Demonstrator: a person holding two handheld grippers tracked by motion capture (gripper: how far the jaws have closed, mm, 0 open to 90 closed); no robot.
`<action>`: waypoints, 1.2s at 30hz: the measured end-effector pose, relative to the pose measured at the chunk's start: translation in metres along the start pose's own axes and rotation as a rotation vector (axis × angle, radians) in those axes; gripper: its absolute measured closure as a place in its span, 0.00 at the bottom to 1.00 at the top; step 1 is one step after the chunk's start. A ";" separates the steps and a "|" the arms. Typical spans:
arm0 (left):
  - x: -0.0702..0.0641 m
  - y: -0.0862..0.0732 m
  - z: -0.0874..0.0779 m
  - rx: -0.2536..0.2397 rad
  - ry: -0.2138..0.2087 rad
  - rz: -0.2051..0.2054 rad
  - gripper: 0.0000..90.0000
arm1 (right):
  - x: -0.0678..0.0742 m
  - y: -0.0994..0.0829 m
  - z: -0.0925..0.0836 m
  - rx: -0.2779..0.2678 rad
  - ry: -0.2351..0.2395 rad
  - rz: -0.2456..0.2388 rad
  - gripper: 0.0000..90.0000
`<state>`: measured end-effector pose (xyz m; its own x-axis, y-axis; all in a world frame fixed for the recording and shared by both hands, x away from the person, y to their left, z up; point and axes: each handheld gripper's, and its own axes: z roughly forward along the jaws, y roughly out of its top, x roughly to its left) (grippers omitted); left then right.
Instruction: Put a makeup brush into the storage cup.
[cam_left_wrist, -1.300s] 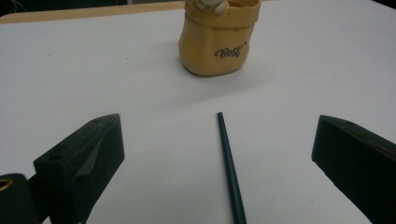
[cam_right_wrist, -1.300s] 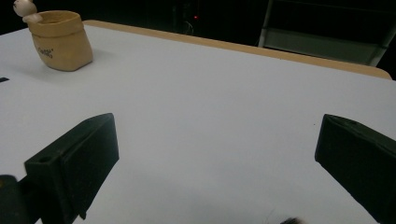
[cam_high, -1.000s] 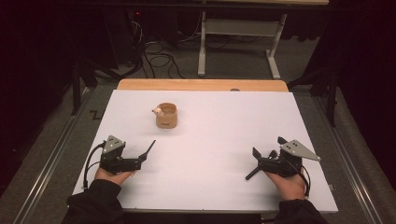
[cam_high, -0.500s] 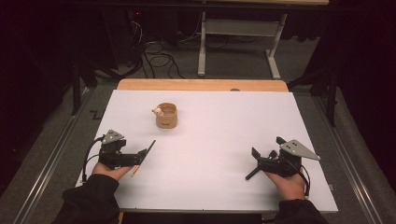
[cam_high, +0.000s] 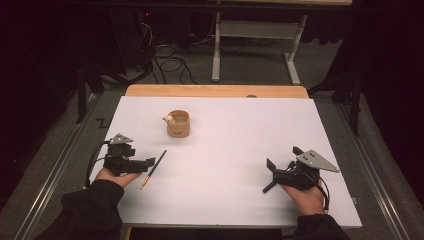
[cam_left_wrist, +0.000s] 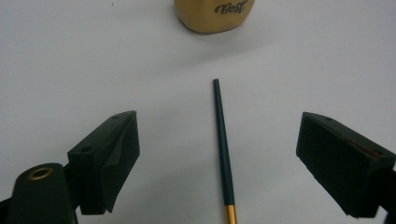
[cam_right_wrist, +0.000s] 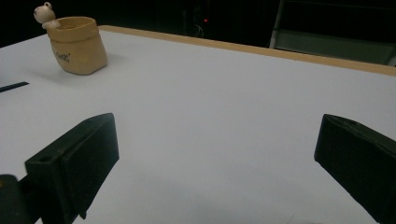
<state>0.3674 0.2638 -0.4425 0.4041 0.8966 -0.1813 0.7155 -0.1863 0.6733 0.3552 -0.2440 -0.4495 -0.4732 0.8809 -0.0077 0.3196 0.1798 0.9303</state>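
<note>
Pencil lies flat on the tabletop short of the holder cup, ungrasped between your closing left claw jaws; right claw gapes idle, so pickup and placing remain.

High view overhead facing forward, gripper views low, sharing pot

- left gripper sits in the left hand, dark sleeve behind it; jaws spread wide with nothing pressed between the pads, though they've just been closing in a bit
- right gripper held low in the right hand, jaws wide apart, gap between them bare
</note>
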 end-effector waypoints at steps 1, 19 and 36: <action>0.001 0.000 0.000 0.013 -0.003 0.002 0.15 | 0.001 0.000 0.000 0.000 0.003 -0.006 0.01; -0.002 0.007 0.006 0.216 -0.018 0.059 0.19 | 0.008 0.000 0.000 0.004 -0.008 -0.041 0.01; -0.009 0.024 0.014 0.407 -0.011 0.129 0.30 | 0.007 0.000 0.001 0.008 -0.009 -0.035 0.01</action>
<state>0.3891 0.2451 -0.4349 0.5094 0.8517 -0.1232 0.8245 -0.4421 0.3531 0.3529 -0.2379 -0.4504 -0.4767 0.8780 -0.0437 0.3096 0.2142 0.9264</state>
